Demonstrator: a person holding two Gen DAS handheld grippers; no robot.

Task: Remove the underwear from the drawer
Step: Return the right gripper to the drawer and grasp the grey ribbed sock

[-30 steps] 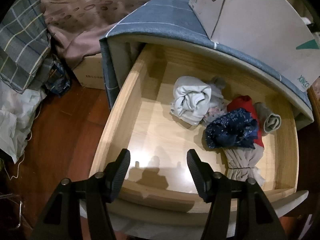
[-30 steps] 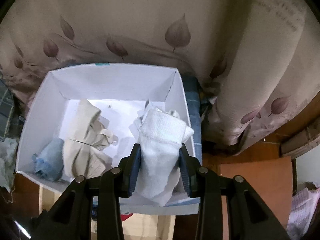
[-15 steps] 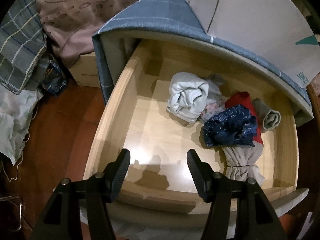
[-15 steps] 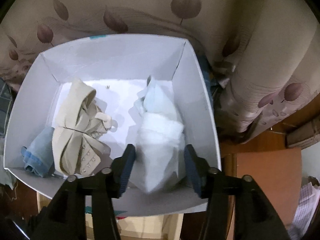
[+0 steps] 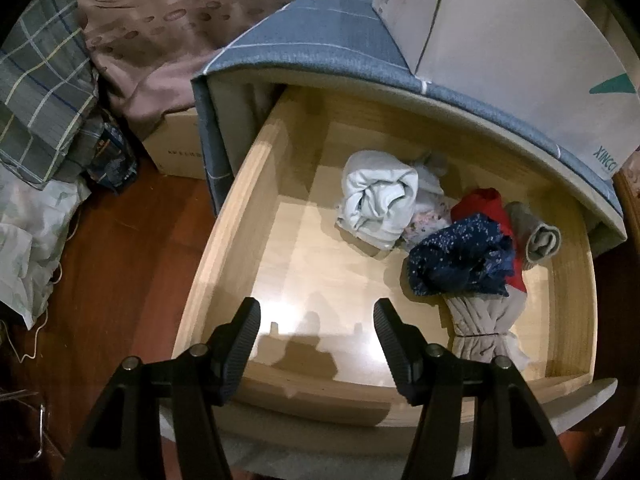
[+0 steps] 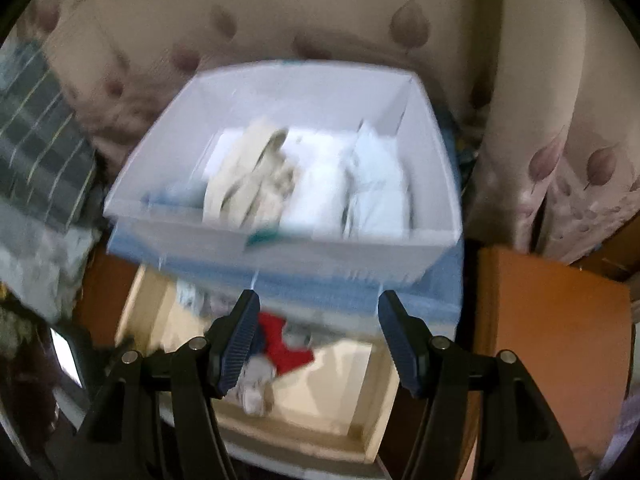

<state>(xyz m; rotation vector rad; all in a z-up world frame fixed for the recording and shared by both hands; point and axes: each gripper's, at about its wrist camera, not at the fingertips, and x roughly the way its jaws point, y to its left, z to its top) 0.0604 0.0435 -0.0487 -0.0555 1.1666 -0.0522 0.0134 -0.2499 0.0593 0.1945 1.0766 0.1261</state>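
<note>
Grippers both tilt steeply down, empty: left gripper [image 5: 316,330] agape over drawer [image 5: 224,240], right gripper [image 6: 316,324] just opened.

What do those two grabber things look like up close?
Both match: the left gripper and the right gripper have black angular arms with round silver screws. Each has two flat fingers with ridged pads; the right one's fingers look dark blue. No cables or sleeves show.

A pale wooden drawer [image 5: 224,248] holds a light grey-white roll [image 5: 378,198], a navy bundle [image 5: 460,262] with white specks, a red piece [image 5: 478,202] and a beige bundle [image 5: 486,330]. The cabinet cover [image 5: 332,36] is blue with thin white lines — the box [image 5: 516,52] on it white. At far left, brown leaf-print fabric [image 5: 160,20] and a green plaid cloth [image 5: 36,92] — the floor [image 5: 120,264] reddish-brown.
</note>
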